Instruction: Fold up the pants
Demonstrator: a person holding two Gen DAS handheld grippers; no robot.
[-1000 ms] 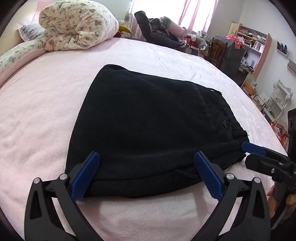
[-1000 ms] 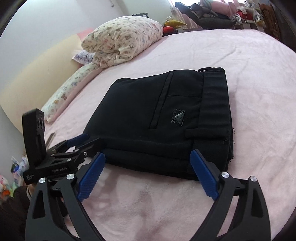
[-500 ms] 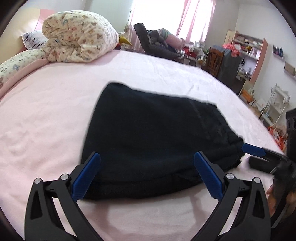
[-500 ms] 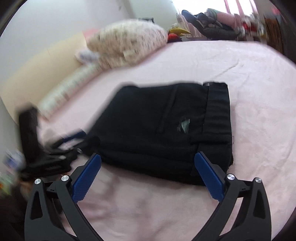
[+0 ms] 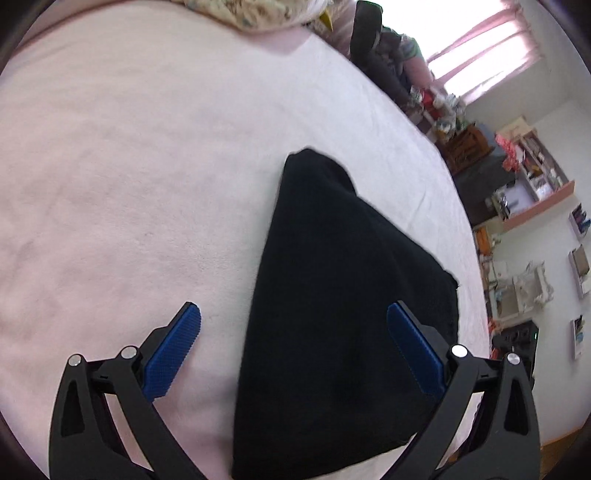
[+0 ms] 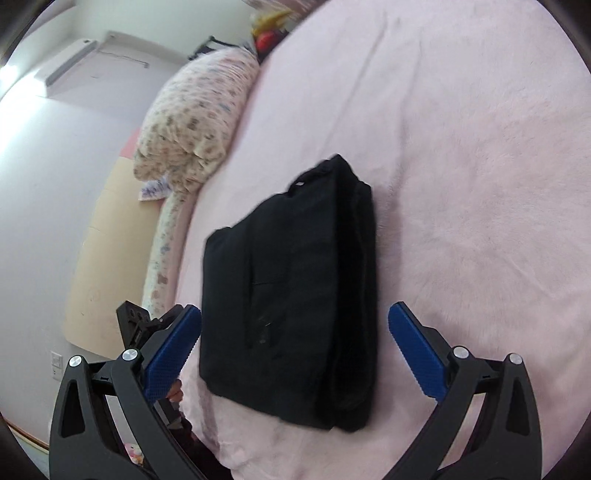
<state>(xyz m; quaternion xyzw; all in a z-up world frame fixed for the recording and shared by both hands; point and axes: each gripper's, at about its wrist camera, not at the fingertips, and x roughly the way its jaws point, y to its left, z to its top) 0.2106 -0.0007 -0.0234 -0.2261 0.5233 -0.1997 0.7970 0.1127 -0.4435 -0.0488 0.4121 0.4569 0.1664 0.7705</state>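
Left wrist view, left to right: the pink bed cover [image 5: 129, 155] fills the left and far part of the frame. The left gripper [image 5: 293, 341] has its fingers spread wide, with nothing between the blue pads [image 5: 173, 349]. The left pad is over bare cover. The right pad overlaps the near right part of the folded black pants [image 5: 332, 314]; whether it touches the cloth I cannot tell. The pants lie flat on the bed as a compact dark stack, running from the near edge between the fingers to a narrow far corner, set right of centre. A floral quilt [image 5: 258, 14] shows at the far edge. Shelving [image 5: 532, 192] and pink curtains [image 5: 480, 48] stand at right, off the bed.

Right wrist view, left to right: a wall air conditioner [image 6: 70, 59] sits far left. The left gripper [image 6: 147, 325] shows behind the near left finger, just beside the pants' left edge, its opening hidden from here. The rolled floral quilt [image 6: 195, 122] lies far left on the bed. The folded pants [image 6: 291, 295] sit between the fingers of the right gripper [image 6: 295, 343], left of centre, stacked layers visible along the right side, waistband [image 6: 325, 171] at the far end. The right gripper is spread wide and grips nothing. Its left pad is near the pants' left edge and its right pad is over bare pink cover [image 6: 480, 184], apart from the pants.
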